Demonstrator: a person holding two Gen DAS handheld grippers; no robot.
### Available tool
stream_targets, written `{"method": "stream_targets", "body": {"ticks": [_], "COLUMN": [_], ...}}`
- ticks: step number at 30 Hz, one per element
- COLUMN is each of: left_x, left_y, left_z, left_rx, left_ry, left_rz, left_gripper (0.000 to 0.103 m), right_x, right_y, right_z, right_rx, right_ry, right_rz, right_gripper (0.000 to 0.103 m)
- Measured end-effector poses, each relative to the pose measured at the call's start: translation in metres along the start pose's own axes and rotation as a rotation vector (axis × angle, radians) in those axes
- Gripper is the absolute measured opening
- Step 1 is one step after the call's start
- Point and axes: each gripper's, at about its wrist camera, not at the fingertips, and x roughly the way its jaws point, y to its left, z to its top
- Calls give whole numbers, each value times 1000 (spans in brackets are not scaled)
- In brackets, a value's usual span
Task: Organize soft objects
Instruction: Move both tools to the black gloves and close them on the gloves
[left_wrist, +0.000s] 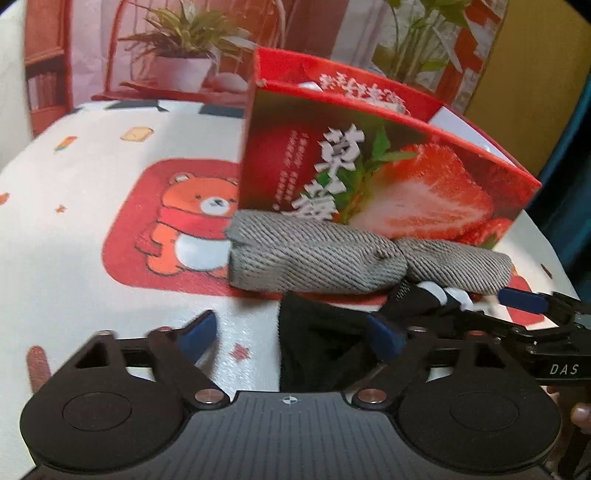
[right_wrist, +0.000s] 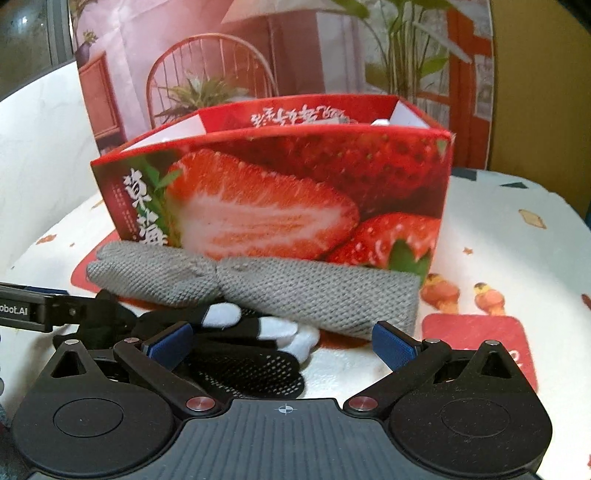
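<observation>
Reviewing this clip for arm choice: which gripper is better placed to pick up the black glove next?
Left, I'd judge. The left gripper is open with the black glove lying between its fingers. The right gripper is open too, but mostly faces the grey knit gloves by the strawberry box.

Home setting, staged for recording — table covered by a white cloth (left_wrist: 74, 240) printed with cartoon bears and small red motifs. Far side: a printed backdrop (right_wrist: 295, 48) showing a red chair, potted plants and a bookshelf — creased like paper. A strawberry-print gift box (right_wrist: 295, 192) stands on the cloth, gloves lying near it.
</observation>
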Motion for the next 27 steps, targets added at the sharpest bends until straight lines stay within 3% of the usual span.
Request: {"method": "stream_targets", "body": {"ticks": [6,9,17,20,27], "left_x": [4,5,8,8,8], "left_y": [-3,-7,0,0,1], "left_z": [-4,-5,-7,-7,-7], "left_rx": [-4,18,-8,-7,-6], "left_ry": [-10,-12,-10,-11,1], "left_rz": [-68,-65,-85,-87,-89], "left_gripper": [51,51,51,51,51], "right_x": [7,14,23,23,16], "right_y": [2,2,4,2,4], "right_z": [1,0,-2,-3,-6], "right_rx": [-18,-18,-51,-55,-62], "right_ry": [29,53,41,31,24], "right_rz": [49,67,57,70,123], "right_gripper": [87,80,88,86,55]}}
